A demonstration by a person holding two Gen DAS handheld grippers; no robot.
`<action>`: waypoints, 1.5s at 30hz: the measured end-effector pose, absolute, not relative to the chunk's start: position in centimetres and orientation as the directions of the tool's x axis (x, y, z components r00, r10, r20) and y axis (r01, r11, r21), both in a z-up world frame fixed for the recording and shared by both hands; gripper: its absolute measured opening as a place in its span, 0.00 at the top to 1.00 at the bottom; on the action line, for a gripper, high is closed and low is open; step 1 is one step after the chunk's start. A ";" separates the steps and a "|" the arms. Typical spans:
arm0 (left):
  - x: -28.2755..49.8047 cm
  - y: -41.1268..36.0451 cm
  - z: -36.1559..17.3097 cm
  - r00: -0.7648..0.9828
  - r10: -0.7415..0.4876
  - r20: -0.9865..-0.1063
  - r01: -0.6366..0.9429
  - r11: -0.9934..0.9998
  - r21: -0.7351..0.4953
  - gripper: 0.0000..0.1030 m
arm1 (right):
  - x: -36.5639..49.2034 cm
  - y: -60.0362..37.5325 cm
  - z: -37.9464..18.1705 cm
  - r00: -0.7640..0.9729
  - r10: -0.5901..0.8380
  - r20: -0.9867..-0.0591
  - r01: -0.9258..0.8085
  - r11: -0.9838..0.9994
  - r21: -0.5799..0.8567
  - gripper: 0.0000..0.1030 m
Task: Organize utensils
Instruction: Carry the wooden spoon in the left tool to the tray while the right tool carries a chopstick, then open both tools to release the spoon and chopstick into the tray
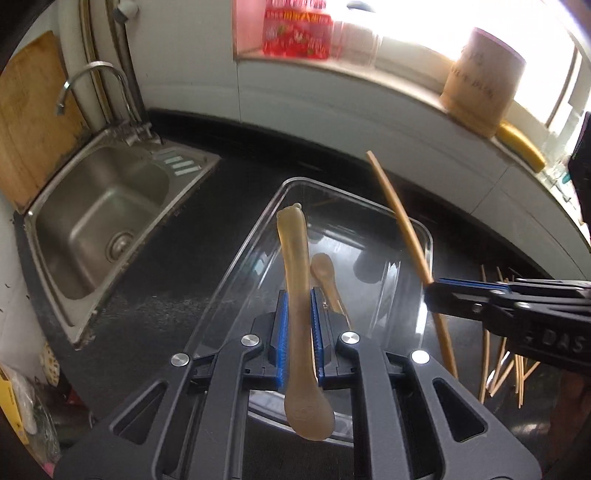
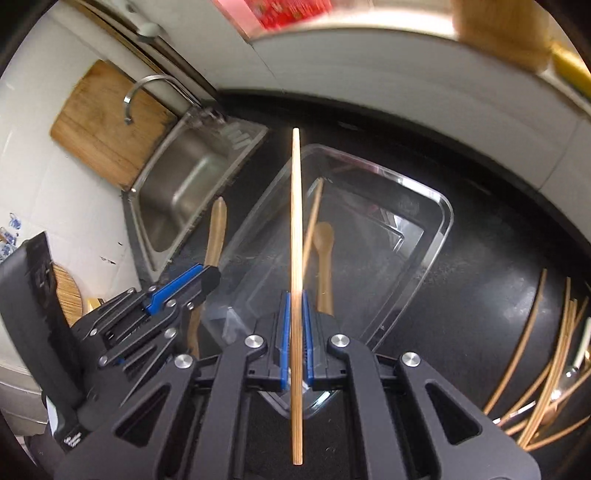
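**Spoon in my left claw, chopstick in my right, both over the clear tray**

From my left wrist I look down on a black countertop (image 1: pixel 192 295). At its left end sits a steel sink (image 1: pixel 99 229) with a curved faucet (image 1: pixel 88 83) and a wooden cutting board (image 1: pixel 33 122) leaning on the white wall behind it. A bright window ledge runs along the back, holding a blurred red package (image 1: pixel 295 31) and a tan cup (image 1: pixel 484 81). A clear plastic tray (image 1: pixel 421 236) lies on the counter straight ahead. My left gripper (image 1: pixel 299 328) tilts steeply down over the tray's near end, its blue pads pinching a tan spoon (image 1: pixel 295 280) by the middle, bowl end nearest the camera. A second spoon (image 1: pixel 327 277) lies inside the tray. My right gripper (image 1: pixel 434 295) comes in from the right above the tray's right edge, clamped on a bamboo chopstick (image 1: pixel 399 218). Loose chopsticks (image 1: pixel 506 365) are scattered on the counter to the right.

From my right wrist the same counter (image 2: pixel 480 266), sink (image 2: pixel 177 192), faucet (image 2: pixel 147 88) and board (image 2: pixel 99 125) show. My right gripper (image 2: pixel 296 321) points steeply down at the tray (image 2: pixel 443 221), pads pressed on the chopstick (image 2: pixel 296 221), which runs straight up the middle of the view. Inside the tray lie the spoon (image 2: pixel 325 251) and another chopstick (image 2: pixel 314 221). My left gripper (image 2: pixel 207 280) sits to the left, beside the tray's left rim, holding its spoon (image 2: pixel 216 232). The loose pile (image 2: pixel 546 369) lies at right.
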State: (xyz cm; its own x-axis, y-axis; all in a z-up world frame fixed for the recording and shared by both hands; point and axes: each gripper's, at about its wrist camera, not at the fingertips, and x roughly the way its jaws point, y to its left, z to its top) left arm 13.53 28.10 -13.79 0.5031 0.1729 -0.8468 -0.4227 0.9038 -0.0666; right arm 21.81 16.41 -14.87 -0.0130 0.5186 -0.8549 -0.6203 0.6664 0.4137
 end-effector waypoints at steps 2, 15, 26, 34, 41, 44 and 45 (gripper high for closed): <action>14.3 28.5 -15.0 0.491 0.162 -0.856 -0.424 0.903 -0.072 0.89 | 22.7 17.1 -16.3 -0.038 0.506 -0.862 -0.616 0.667 0.419 0.93; 17.2 29.4 -18.6 0.430 0.141 -0.892 -0.415 0.908 -0.056 0.89 | 25.7 19.6 -19.7 -0.100 0.470 -0.877 -0.620 0.660 0.424 0.93; 16.8 29.1 -16.8 0.448 0.175 -0.877 -0.410 0.911 -0.028 0.29 | 27.7 15.4 -15.6 0.008 0.530 -0.848 -0.563 0.703 0.434 0.28; 15.1 26.7 -12.9 0.508 0.164 -0.846 -0.378 0.925 -0.048 0.29 | 23.3 4.5 -9.9 0.246 0.469 -0.848 -0.510 0.807 0.298 0.28; 14.6 19.8 -10.4 0.563 0.106 -0.820 -0.243 0.969 -0.041 0.29 | 17.3 -9.3 -8.6 0.452 0.290 -0.843 -0.238 0.951 0.199 0.28; 14.7 16.4 -10.0 0.577 0.080 -0.813 -0.168 0.986 -0.022 0.29 | 15.2 -14.6 -8.5 0.500 0.203 -0.842 -0.123 0.979 0.163 0.28; 14.7 15.4 -9.8 0.580 0.068 -0.812 -0.147 0.989 -0.022 0.29 | 14.5 -16.2 -8.6 0.505 0.176 -0.845 -0.082 0.984 0.157 0.28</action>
State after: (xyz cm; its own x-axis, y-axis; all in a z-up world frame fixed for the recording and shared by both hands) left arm 14.72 15.41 -9.85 0.5801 0.0680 -0.8117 -0.1465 0.9890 -0.0218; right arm 14.52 -16.22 -8.63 0.5051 0.1765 -0.8448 -0.0820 0.9843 0.1566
